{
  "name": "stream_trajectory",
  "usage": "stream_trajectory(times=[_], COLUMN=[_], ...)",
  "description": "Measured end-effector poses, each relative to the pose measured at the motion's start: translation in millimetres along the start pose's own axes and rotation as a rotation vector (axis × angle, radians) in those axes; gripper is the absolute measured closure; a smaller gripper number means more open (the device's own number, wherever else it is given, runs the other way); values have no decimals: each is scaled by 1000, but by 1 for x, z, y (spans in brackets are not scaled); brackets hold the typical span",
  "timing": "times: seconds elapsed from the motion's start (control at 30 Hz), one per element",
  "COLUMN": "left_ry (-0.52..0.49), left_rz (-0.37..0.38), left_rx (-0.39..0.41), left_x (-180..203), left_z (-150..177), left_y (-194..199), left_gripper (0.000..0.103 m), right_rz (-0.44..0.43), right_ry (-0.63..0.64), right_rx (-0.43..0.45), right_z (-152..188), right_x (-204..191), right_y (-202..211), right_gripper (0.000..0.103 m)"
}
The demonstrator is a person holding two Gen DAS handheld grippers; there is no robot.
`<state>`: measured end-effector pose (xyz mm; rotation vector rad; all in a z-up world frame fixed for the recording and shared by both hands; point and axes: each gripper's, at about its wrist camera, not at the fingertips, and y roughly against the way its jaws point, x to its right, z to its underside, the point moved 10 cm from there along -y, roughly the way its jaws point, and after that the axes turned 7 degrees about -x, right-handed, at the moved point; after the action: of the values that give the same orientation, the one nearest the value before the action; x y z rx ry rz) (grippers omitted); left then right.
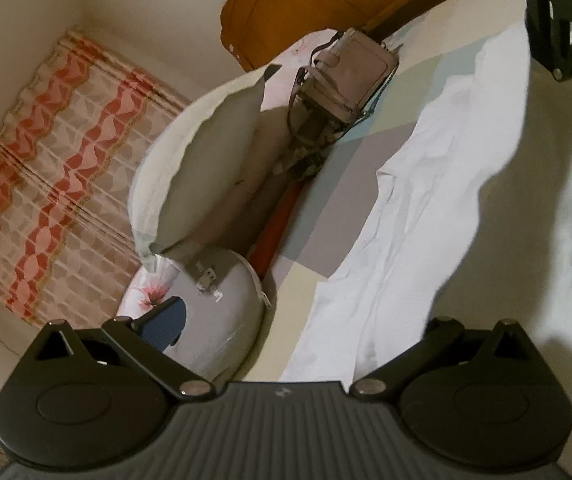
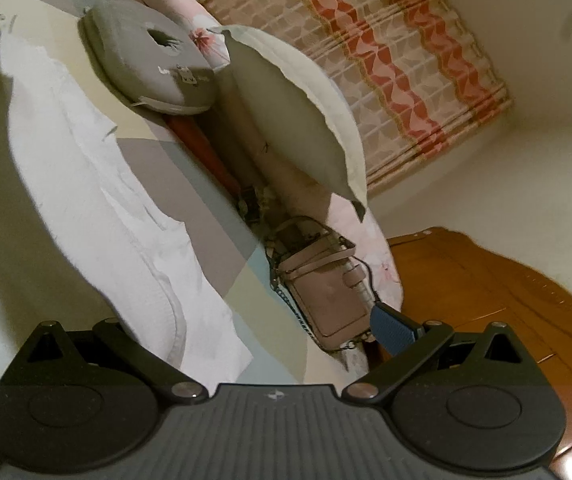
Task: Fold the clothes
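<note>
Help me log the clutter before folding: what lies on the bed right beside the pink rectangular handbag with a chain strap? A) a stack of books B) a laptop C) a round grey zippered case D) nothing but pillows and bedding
D: around the pink rectangular handbag only pillows and the patterned bedsheet show; the round grey zippered case lies further along.

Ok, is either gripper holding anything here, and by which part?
Nothing is clamped: the left gripper and right gripper are open. The white garment only covers one finger of each.
</note>
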<state>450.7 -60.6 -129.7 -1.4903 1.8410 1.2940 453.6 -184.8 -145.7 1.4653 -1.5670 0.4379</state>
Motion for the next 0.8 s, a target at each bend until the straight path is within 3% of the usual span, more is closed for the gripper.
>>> stream_trajectory(times=[0.17,0.47,0.57,0.73,0.8], left_ry=[34,170,172,136,131], left_rz=[14,158,183,189,225], left_rx=[-22,-147,-174,-138,-144], left_x=[-8,3,10,3,-1], left_z=[-4,14,23,32,32], left_y=[-35,-96,-93,-60,-55], left_gripper=[0,0,1,1,1], right_rz=[-42,-274,-363,-486,-523], right_ry=[-31,-126,-176,-242,-253], right_rx=[-16,-128,-159,-178,-183], right_z=[-10,-4,2,12,13], right_x=[5,-18,-20,-11,-8], right_y=[-38,-101,-104,-84,-80], right_gripper=[0,0,0,0,0])
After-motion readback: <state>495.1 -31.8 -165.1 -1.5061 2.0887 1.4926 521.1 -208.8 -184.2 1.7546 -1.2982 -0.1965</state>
